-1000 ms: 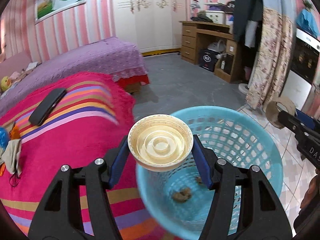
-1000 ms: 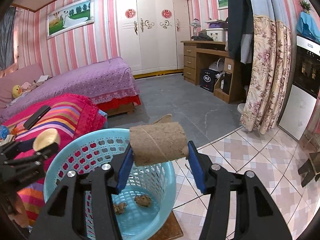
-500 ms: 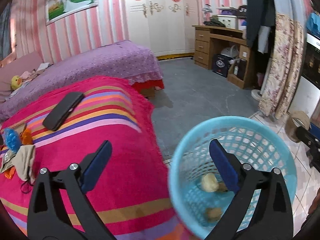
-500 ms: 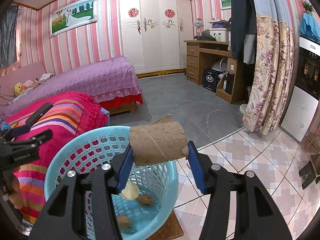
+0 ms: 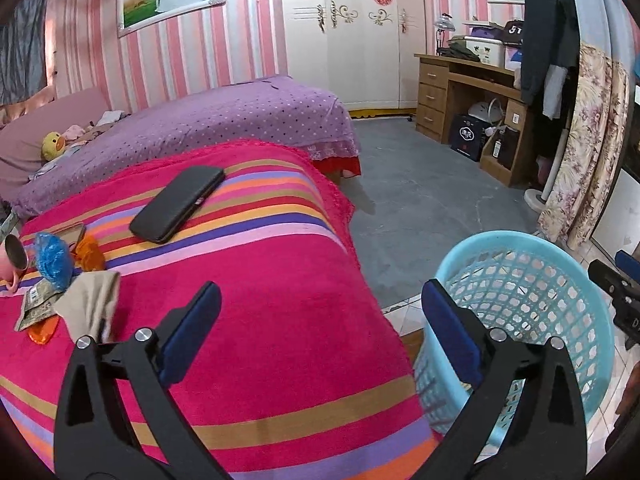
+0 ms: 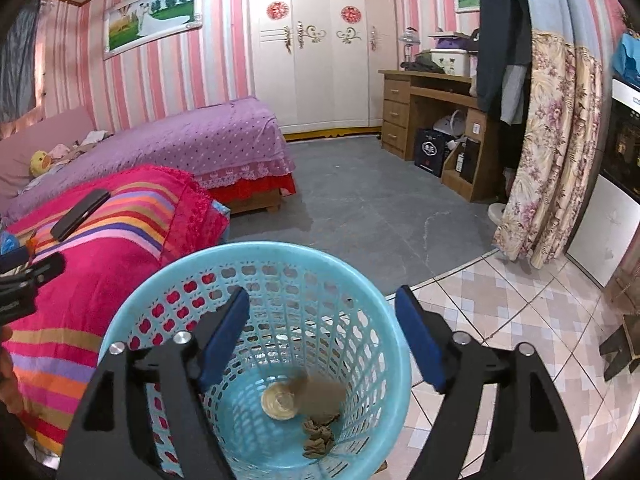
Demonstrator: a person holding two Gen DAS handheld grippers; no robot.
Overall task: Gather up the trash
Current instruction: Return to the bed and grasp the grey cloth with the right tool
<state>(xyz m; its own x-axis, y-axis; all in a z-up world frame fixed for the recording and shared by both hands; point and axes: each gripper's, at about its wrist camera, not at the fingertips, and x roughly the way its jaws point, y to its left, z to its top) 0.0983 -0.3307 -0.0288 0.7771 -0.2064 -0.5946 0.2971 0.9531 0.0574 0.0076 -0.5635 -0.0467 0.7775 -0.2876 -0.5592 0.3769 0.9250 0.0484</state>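
My right claw [image 6: 322, 332] is opening over the round blue plastic lattice basket [image 6: 360, 276], nothing between its pads. My left claw [image 5: 320, 320] gapes empty above the striped pink bed cover [image 5: 256, 280].

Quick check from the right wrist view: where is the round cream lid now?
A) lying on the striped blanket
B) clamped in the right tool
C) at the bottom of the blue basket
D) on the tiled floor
C: the round cream lid lies at the bottom of the blue basket.
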